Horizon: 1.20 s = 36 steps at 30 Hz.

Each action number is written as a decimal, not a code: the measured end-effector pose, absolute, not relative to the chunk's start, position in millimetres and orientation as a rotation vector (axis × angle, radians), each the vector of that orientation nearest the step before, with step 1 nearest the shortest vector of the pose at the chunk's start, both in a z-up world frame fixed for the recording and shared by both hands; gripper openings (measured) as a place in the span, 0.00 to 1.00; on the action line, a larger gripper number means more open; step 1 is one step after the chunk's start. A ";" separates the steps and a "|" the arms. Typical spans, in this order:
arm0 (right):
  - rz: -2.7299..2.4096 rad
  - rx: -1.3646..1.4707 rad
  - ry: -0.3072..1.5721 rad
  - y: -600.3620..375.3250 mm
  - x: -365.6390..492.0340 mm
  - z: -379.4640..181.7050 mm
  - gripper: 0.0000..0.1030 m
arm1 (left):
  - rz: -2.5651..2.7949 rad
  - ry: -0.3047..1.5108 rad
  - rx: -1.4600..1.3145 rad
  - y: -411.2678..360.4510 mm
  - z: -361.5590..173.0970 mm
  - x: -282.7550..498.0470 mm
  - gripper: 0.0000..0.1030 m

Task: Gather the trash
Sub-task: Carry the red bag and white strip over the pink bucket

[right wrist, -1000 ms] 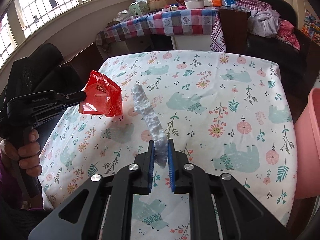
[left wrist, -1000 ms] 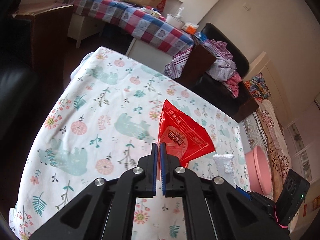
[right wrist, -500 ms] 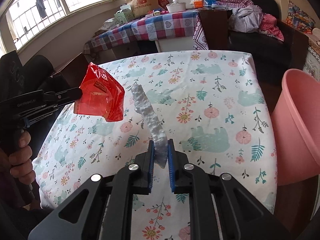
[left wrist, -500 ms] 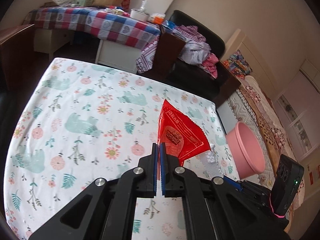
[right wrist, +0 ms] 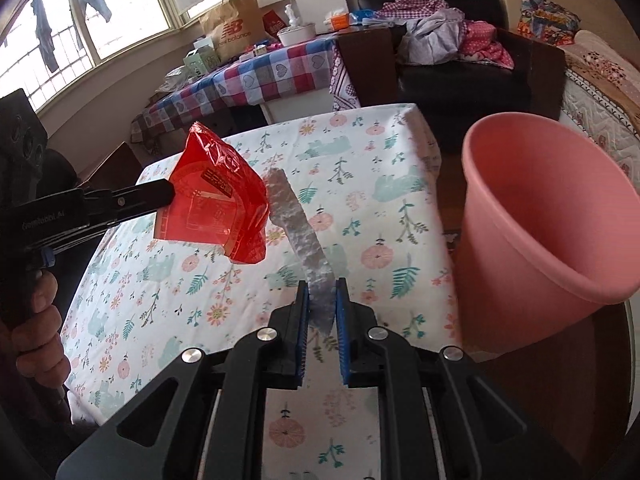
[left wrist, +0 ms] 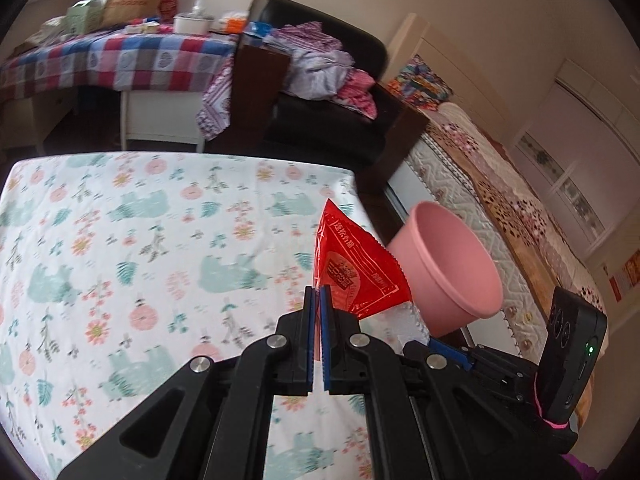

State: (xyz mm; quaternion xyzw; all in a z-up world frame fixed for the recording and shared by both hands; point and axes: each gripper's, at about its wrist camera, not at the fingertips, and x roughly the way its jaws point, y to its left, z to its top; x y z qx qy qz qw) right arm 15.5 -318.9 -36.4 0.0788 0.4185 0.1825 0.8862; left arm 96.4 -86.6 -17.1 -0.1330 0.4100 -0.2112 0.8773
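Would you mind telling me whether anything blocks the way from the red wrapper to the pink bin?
Nothing visible does. The left tool holds the red plastic wrapper above the floral tablecloth; the pink plastic bin stands open beyond the edge.

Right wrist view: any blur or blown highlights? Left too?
Right wrist: window blown out, bin edge and tablecloth slightly smeared, wrapper sharp. Left wrist: tablecloth print motion-blurred, wrapper text legible; heavy fisheye bending and dark corners in both.

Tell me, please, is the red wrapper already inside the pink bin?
No, the red wrapper hangs clamped in the left gripper above the table, beside the pink bin.
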 end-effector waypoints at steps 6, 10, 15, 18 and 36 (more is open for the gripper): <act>0.287 0.201 0.826 -357.2 16.3 -27.3 0.13 | -0.539 0.834 -0.229 -131.4 -4.4 106.6 0.02; 0.217 0.220 0.801 -382.3 19.6 -23.9 0.13 | -0.594 0.820 -0.191 -162.3 3.0 115.4 0.02; 0.141 0.245 0.766 -410.5 23.1 -16.6 0.12 | -0.659 0.799 -0.156 -195.2 11.0 122.6 0.02; 0.098 0.247 0.751 -424.9 26.0 -14.0 0.13 | -0.688 0.789 -0.132 -214.5 13.8 127.5 0.02; -0.032 0.272 0.781 -462.2 39.9 -33.7 0.13 | -0.740 0.820 -0.020 -289.1 -11.5 154.8 0.02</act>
